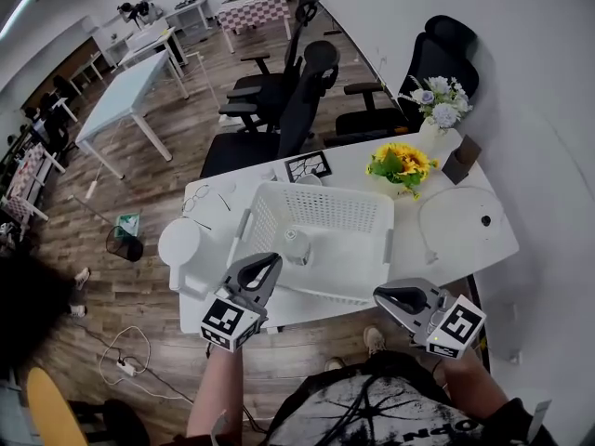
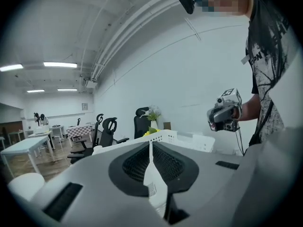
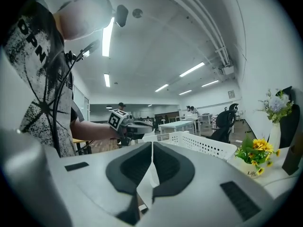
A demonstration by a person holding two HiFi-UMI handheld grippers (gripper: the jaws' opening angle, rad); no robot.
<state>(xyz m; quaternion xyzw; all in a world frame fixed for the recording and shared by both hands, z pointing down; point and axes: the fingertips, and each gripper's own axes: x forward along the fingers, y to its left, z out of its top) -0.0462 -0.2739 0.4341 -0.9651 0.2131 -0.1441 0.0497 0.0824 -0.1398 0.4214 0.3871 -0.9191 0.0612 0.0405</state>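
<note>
A white perforated basket [image 1: 321, 210] stands mid-table, with a small pale round object [image 1: 296, 246] inside near its left wall. My left gripper [image 1: 271, 261] hovers over the basket's near-left corner, jaws pressed together with nothing between them. My right gripper [image 1: 383, 295] hangs at the table's front edge, just off the basket's near-right corner, also shut and holding nothing. In the left gripper view the shut left gripper [image 2: 150, 148] points past the basket rim [image 2: 166, 135] toward the right gripper [image 2: 225, 112]. The right gripper view shows the right gripper [image 3: 152, 150] shut, with the basket [image 3: 194, 142] and the left gripper [image 3: 124, 122] beyond.
On the white table [image 1: 465, 254]: yellow flowers [image 1: 402, 163], a vase of pale flowers [image 1: 437, 102], a dark box [image 1: 461, 159], a marker card [image 1: 308, 165], glasses [image 1: 196, 198], a round white object [image 1: 178, 242], and a round white pad with cable [image 1: 469, 214]. Black office chairs [image 1: 299, 100] stand behind.
</note>
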